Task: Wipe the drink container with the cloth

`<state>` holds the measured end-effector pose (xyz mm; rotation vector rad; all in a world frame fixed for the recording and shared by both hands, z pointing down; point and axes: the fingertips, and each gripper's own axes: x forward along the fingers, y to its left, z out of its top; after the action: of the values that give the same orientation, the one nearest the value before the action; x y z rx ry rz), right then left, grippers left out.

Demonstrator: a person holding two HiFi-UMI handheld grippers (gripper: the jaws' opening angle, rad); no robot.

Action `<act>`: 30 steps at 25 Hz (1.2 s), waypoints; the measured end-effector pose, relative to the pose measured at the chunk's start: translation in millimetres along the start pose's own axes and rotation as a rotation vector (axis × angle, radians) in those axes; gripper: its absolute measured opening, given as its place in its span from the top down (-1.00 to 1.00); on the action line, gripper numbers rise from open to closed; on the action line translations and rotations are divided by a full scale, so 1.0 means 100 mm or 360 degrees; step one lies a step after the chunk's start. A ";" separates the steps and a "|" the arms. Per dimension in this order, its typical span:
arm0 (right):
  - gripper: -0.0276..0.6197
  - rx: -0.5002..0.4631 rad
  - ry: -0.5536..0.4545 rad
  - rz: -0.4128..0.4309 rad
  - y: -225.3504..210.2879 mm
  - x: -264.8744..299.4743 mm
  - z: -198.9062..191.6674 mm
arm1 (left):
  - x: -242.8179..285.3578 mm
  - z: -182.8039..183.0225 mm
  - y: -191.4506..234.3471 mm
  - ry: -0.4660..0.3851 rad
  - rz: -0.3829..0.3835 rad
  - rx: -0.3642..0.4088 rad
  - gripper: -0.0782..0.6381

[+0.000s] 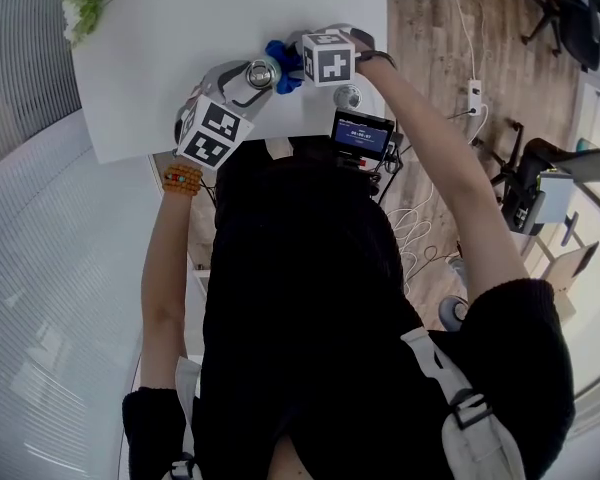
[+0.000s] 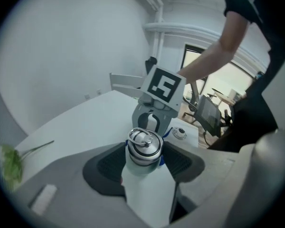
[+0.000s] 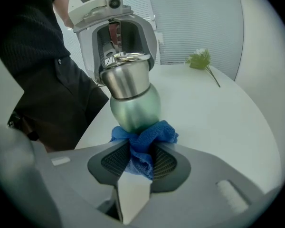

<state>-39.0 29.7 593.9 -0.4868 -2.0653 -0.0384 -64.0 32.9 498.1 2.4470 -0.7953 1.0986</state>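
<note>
Clamping the bottle (image 3: pixel 130 96) in your left gripper (image 2: pixel 145 163) at the table's (image 1: pixel 160 58) near edge, top centre of the head view, you pinch the blue cloth (image 3: pixel 145 137) in your right gripper (image 3: pixel 141 160), pressed against its green side.

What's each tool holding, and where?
Left tool grips the metal bottle just below its cap; right tool pinches the blue cloth by a bunched fold against the bottle.

A white desk (image 1: pixel 160 98) stands on a wood-plank floor (image 1: pixel 430 48). Beyond the desk's right edge, black office chairs (image 1: pixel 570 18) and a white power strip (image 1: pixel 474 96) with trailing cables sit on the floor. Ribbed pale panelling (image 1: pixel 20 58) curves past its left edge. Daylight fills a window (image 2: pixel 235 77).
</note>
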 end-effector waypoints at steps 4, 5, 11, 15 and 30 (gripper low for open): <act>0.49 0.0058 -0.0082 -0.0067 0.08 -0.16 0.03 | -0.17 0.09 0.02 -0.0153 0.0285 -0.0397 0.01; 0.49 0.0074 -0.0106 -0.0083 0.10 -0.20 0.03 | -0.17 0.11 0.02 -0.0170 0.0351 -0.0470 0.01; 0.49 0.0110 -0.0160 -0.0143 0.18 -0.28 0.04 | -0.03 0.01 0.13 -0.0132 0.0584 -0.0624 0.01; 0.49 0.0137 -0.0190 -0.0172 0.16 -0.28 0.08 | 0.06 -0.03 0.17 -0.0128 0.0624 -0.0618 0.02; 0.49 0.0029 -0.0241 -0.0196 0.16 -0.57 0.12 | 0.13 -0.03 0.03 -0.0117 0.0067 0.0094 0.08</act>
<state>-17.5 28.8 537.3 -0.3600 -2.2407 -0.0573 -60.7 27.5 509.9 2.5438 -0.8517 1.0666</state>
